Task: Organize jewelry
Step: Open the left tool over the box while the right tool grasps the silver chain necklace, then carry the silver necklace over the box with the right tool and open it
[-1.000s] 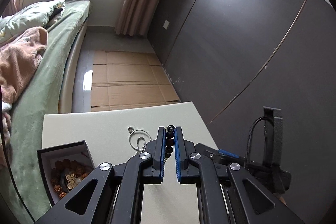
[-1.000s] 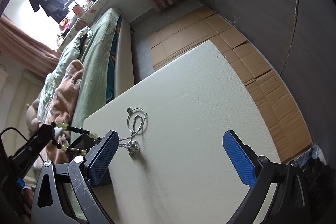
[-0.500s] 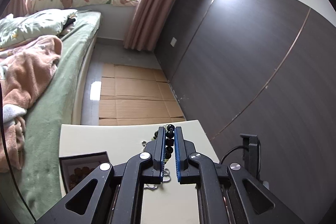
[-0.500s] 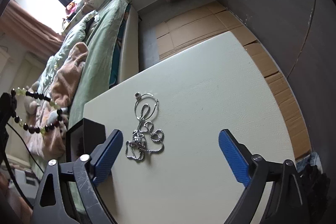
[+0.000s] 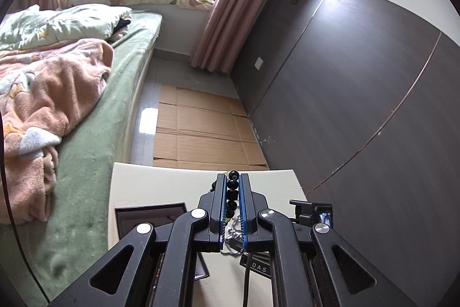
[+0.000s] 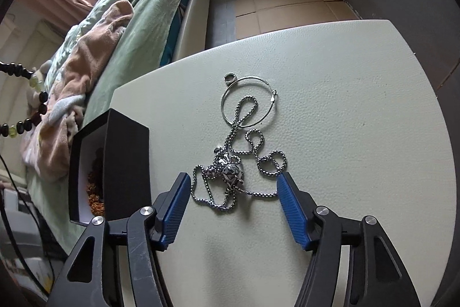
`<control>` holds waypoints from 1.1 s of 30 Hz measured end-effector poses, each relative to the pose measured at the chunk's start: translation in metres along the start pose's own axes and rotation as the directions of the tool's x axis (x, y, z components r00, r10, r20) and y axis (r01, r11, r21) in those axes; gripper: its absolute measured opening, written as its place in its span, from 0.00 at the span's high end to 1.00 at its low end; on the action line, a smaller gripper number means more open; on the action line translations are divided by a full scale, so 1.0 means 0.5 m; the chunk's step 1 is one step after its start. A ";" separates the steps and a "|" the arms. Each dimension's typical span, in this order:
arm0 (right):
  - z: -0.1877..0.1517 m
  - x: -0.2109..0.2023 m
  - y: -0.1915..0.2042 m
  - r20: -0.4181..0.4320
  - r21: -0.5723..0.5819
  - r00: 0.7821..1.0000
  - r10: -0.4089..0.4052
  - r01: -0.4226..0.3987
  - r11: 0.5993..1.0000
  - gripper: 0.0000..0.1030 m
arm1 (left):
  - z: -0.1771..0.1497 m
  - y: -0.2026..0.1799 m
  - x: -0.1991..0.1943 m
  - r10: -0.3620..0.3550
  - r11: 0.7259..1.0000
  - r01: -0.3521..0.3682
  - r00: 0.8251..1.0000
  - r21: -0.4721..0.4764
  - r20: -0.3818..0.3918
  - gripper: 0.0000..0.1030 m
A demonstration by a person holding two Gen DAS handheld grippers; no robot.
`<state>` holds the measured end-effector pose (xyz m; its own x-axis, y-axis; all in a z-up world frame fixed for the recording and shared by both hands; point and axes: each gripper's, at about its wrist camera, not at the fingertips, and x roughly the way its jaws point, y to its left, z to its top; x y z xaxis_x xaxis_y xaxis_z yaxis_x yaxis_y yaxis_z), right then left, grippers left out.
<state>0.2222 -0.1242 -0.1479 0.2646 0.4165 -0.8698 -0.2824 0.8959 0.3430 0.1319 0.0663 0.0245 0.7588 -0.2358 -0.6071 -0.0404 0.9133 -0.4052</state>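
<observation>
The right tongs (image 6: 231, 190), wide spread a second ago, are now closing around the silver chain (image 6: 230, 171) on the tabletop (image 6: 359, 134), readying its pickup, while the left tongs (image 5: 232, 192) pinch the bead bracelet (image 5: 232, 186) at twelve o'clock.

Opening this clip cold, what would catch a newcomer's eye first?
The tangled silver chain necklace on the pale table, lying between the closing blue pads of the right gripper, with a thin hoop just beyond it. Next, the bead bracelet pinched in the shut left gripper, and the open black box at the table's left edge.
</observation>
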 end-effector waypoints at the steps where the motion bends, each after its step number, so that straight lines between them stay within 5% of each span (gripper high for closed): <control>1: 0.000 0.002 0.006 0.009 -0.009 1.000 -0.011 0.011 1.000 0.50 | -0.002 0.004 -0.002 0.004 1.000 -0.004 1.000 -0.003 -0.001 0.93; 2: 0.001 0.003 0.011 0.014 -0.017 1.000 -0.013 0.013 1.000 0.55 | -0.004 0.009 -0.005 0.008 1.000 -0.008 1.000 -0.006 -0.002 0.93; 3: -0.001 0.011 0.013 -0.003 -0.015 1.000 0.016 -0.016 1.000 0.78 | -0.007 0.014 -0.007 0.013 1.000 -0.013 1.000 -0.010 -0.003 0.93; 4: -0.004 0.017 0.011 -0.024 -0.002 0.999 0.037 -0.037 0.999 0.87 | -0.010 0.019 -0.008 0.017 1.000 -0.017 1.000 -0.014 -0.004 0.93; 23: -0.027 -0.138 0.037 0.201 0.011 0.958 0.206 -0.213 0.977 0.87 | -0.060 0.119 0.029 0.108 0.976 -0.132 0.984 -0.176 -0.139 0.89; 25: -0.026 -0.158 0.041 0.231 0.003 0.948 0.219 -0.226 0.974 0.87 | -0.060 0.123 0.031 0.121 0.974 -0.147 0.982 -0.175 -0.147 0.72; 27: -0.025 -0.181 0.048 0.261 -0.007 0.936 0.235 -0.242 0.970 0.87 | -0.060 0.129 0.025 0.125 0.971 -0.149 0.983 -0.185 -0.134 0.28; 33: -0.024 -0.251 0.073 0.348 -0.051 0.892 0.287 -0.288 0.956 0.87 | -0.056 0.150 0.007 0.162 0.960 -0.181 0.981 -0.212 -0.101 0.22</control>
<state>0.1675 -0.1455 -0.0304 0.4759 0.6830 -0.5541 -0.3936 0.7288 0.5603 0.1133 0.1246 -0.0272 0.6723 -0.1168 -0.7310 -0.3139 0.8493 -0.4244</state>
